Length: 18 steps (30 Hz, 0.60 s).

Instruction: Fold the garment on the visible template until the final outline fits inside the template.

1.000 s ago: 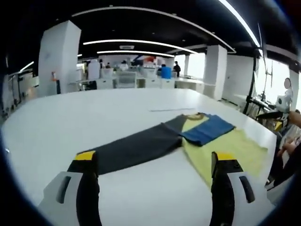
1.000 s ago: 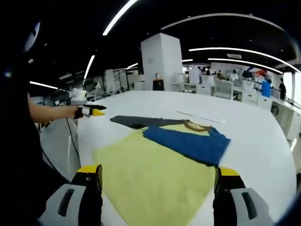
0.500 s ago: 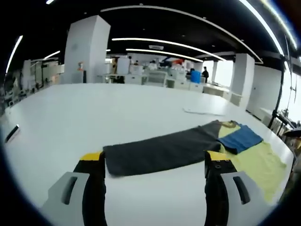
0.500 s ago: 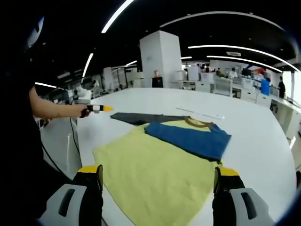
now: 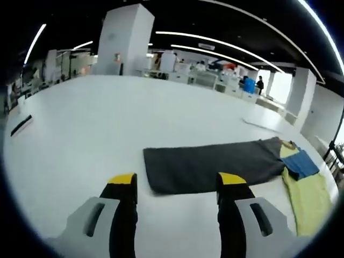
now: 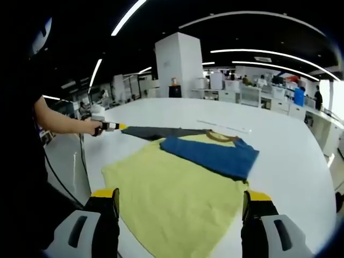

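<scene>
A long-sleeved garment (image 6: 177, 180) lies flat on a broad white bench (image 5: 80, 123), and everything else is best placed against it. Its body is pale yellow, with a brown collar (image 6: 217, 137) at the far end of the body in the right gripper view. A blue sleeve (image 6: 212, 156) is folded across the upper part of the yellow body, just below the collar. A dark grey sleeve (image 5: 212, 169) stretches straight out from the garment's shoulder, lying flat on the bench away from the yellow body. In the left gripper view the left hand-held gripper (image 5: 177, 185) sits just short of the grey sleeve's cuff end, its two yellow-tipped jaws spread apart with the cuff edge between and just beyond the tips; whether the tips touch the cloth cannot be told. In the right gripper view the same gripper appears small at the far end of the grey sleeve, held by a person's outstretched arm (image 6: 59, 121). The right hand-held gripper (image 6: 180, 196) hangs over the garment's near hem, jaws wide apart and holding nothing, with the yellow cloth spreading between them. Beyond the collar a thin pale strip (image 6: 223, 126) lies on the bench. Past the bench, behind the garment, stands a white pillar (image 6: 177, 67) amid office desks under long ceiling lights.
</scene>
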### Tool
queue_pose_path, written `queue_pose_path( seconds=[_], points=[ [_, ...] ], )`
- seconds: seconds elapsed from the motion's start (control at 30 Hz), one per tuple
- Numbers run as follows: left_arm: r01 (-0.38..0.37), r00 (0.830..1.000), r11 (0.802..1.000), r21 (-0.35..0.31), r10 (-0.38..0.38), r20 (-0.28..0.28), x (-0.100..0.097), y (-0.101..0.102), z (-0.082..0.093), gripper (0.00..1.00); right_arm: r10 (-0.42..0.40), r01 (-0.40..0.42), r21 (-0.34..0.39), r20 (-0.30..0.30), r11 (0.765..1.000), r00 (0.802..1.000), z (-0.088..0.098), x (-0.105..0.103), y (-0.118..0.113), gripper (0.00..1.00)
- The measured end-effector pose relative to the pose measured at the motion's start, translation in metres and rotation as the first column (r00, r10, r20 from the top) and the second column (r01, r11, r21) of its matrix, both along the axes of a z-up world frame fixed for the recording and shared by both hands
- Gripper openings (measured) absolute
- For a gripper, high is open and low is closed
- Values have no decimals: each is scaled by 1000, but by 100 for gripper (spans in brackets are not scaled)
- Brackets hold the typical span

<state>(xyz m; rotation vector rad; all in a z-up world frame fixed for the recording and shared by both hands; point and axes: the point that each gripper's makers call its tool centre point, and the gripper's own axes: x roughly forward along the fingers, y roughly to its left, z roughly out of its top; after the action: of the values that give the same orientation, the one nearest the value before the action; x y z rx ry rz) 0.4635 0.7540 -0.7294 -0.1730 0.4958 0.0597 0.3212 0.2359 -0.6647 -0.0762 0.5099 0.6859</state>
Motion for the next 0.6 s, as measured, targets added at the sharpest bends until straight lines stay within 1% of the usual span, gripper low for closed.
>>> queue_pose_path(
  seconds=[0.07,0.2,0.27,0.3,0.33,0.37,0.4,0.5,0.53,0.57,0.6],
  points=[
    [-10,1000,1000,-11,10,-5,1,0,-3,47,-4,4,0,1,1000,1000,0,0,-1,93],
    [-33,999,999,2,33,-25,0,4,-8,37,-21,21,-5,-1,1000,1000,0,2,-3,92],
    [-30,999,999,12,31,-32,0,4,-10,32,-24,24,-4,0,1000,1000,0,2,-2,91],
    [-30,998,1000,11,30,-61,-2,5,-15,31,-26,26,-4,-1,1000,1000,1,2,-2,91],
    [-38,997,999,7,39,-72,-3,6,-16,30,-26,26,-4,-2,1000,1000,1,1,-1,91],
    [-35,998,999,15,36,-43,0,7,-12,28,-23,23,-2,-3,1000,1000,1,1,0,91],
    [-44,998,999,3,44,-55,-2,7,-14,27,-22,22,-2,-3,1000,1000,1,0,1,91],
    [-62,996,998,29,64,-63,-3,15,-14,17,-23,23,-12,-8,1000,1000,0,-1,1,90],
    [-77,994,996,46,81,-80,-6,19,-15,13,-23,23,-13,-9,1000,1000,-1,-2,2,90],
    [-81,993,995,57,85,-84,-7,21,-15,10,-25,25,-15,-10,1000,1000,-1,-2,2,90],
    [-73,993,996,59,78,-84,-6,19,-15,10,-27,27,-17,-10,1000,1000,-1,-2,2,90]
  ],
)
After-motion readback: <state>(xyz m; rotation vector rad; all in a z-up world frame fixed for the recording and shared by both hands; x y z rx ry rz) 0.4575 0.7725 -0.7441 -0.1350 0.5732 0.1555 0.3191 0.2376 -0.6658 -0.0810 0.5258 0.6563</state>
